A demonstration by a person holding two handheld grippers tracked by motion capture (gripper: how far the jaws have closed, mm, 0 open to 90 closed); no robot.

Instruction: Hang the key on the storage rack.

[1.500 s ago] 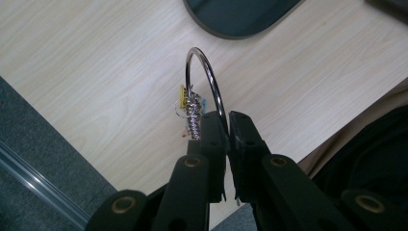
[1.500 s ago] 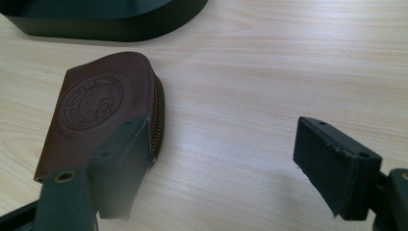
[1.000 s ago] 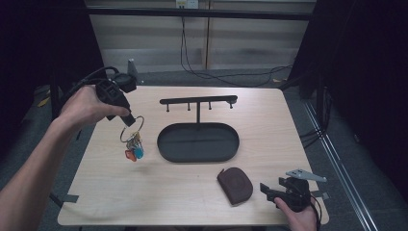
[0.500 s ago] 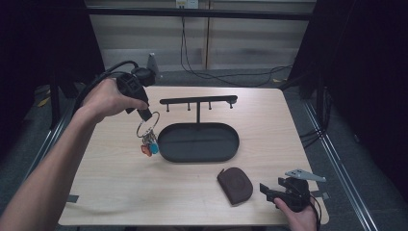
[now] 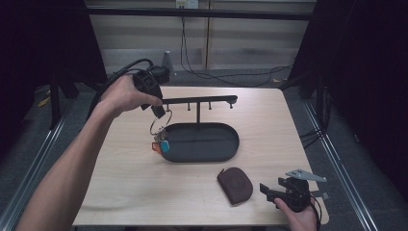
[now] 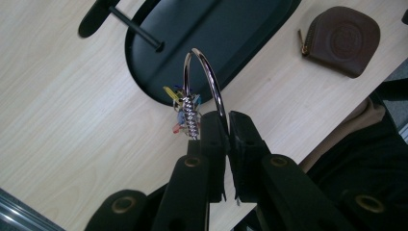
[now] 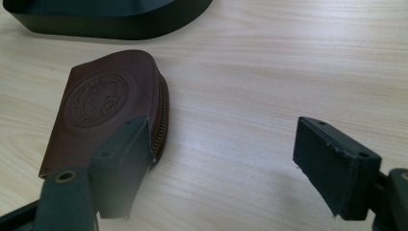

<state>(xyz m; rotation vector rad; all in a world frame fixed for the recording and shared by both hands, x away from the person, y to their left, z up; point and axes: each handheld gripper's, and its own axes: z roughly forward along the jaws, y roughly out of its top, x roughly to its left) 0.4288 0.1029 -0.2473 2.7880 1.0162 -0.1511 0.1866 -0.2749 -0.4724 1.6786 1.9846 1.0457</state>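
Left of centre in the high view, the left gripper (image 5: 159, 113) is held above the light wooden table (image 5: 120, 183) by a hand (image 5: 126, 94) reaching in from the lower left. Its jaws pinch a silver key ring (image 5: 160, 123), and a cluster of coloured tags (image 5: 161, 146) hangs from it, just over the left rim of the black oval tray (image 5: 226, 147). A black hook rack (image 5: 199, 100) rises on a post from the tray's far side. At the lower right of the frame, the right gripper (image 5: 281, 188) rests near the table edge, with a brown leather zip pouch (image 5: 235, 185) just to its left.

Lower centre of the left gripper view, the 2 black jaws are pressed onto the ring (image 6: 204, 79), which arcs up above them; a beaded chain (image 6: 191, 115) and the tags dangle beside it over the tray's edge (image 6: 144, 77). The pouch (image 6: 344, 38) lies at the upper right.

Across the bottom of the right gripper view, the 2 jaws stand spread wide with bare table between them. The pouch (image 7: 101, 113) lies flat at the left, partly behind the left jaw, and the tray's wall (image 7: 115, 21) runs along the top.
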